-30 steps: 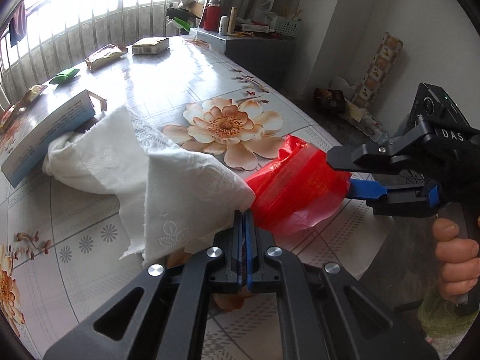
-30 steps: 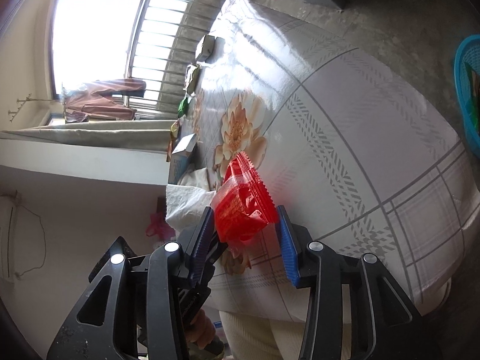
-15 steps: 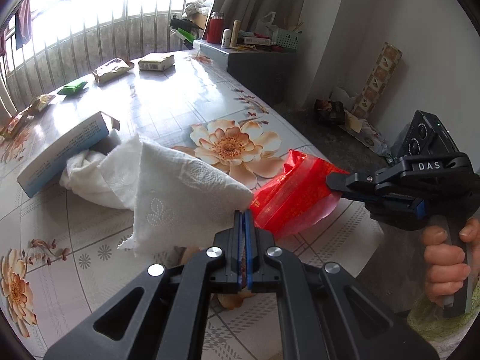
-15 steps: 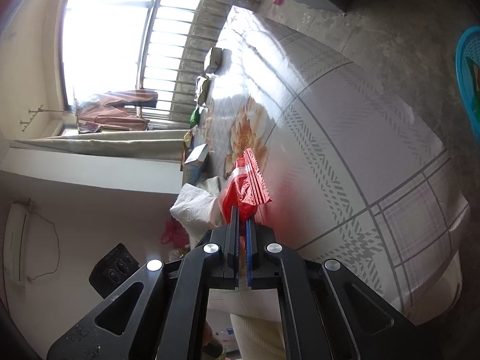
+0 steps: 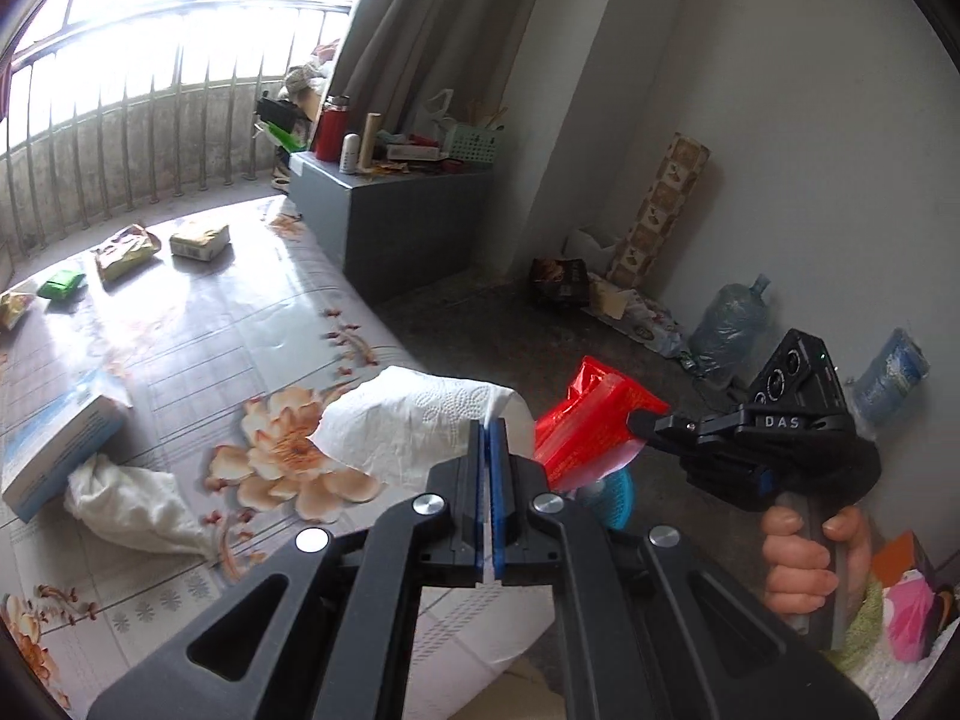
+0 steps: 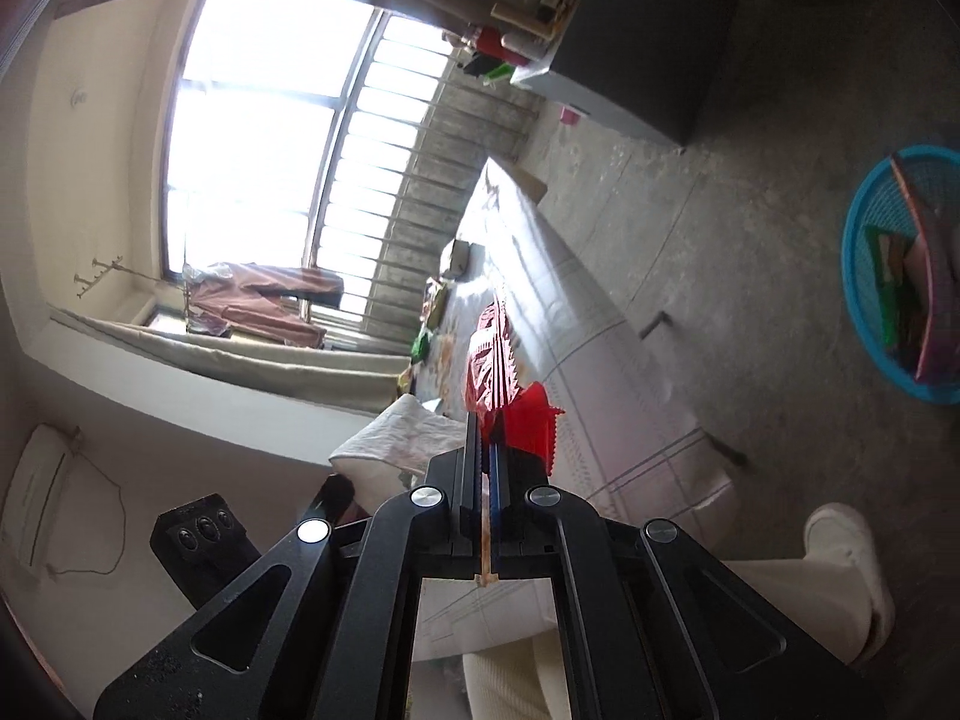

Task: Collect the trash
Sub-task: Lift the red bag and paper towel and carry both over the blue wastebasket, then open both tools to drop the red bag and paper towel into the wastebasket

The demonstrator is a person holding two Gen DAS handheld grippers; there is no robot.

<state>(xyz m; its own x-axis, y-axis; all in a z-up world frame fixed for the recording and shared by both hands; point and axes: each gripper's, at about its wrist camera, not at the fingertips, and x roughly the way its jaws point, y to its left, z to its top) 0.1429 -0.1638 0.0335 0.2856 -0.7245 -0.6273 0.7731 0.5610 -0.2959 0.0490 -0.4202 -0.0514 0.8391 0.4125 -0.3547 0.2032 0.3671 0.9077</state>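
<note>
My left gripper (image 5: pixel 487 425) is shut on a white paper tissue (image 5: pixel 414 429), which hangs in the air above the flowered table (image 5: pixel 240 324). To its right, my right gripper (image 5: pixel 637 420) is shut on a red plastic wrapper (image 5: pixel 591 429), held clear of the table edge. In the right wrist view the red wrapper (image 6: pixel 495 360) sticks out edge-on from the shut right gripper (image 6: pixel 485 420), with the white tissue (image 6: pixel 396 438) to its left. A blue basket (image 6: pixel 900 276) holding trash stands on the floor at the right.
A second crumpled tissue (image 5: pixel 126 507) and a blue-and-white box (image 5: pixel 54 450) lie on the table's left. Several snack packets (image 5: pixel 126 249) sit at its far end. A grey cabinet (image 5: pixel 390 210) stands beyond. A person's hand (image 5: pixel 804 558) grips the right handle; a leg and white shoe (image 6: pixel 840 564) are below.
The right gripper closed on the red wrapper and carried it up and off the table. The left gripper rose with the white tissue; a crumpled tissue stayed by the box.
</note>
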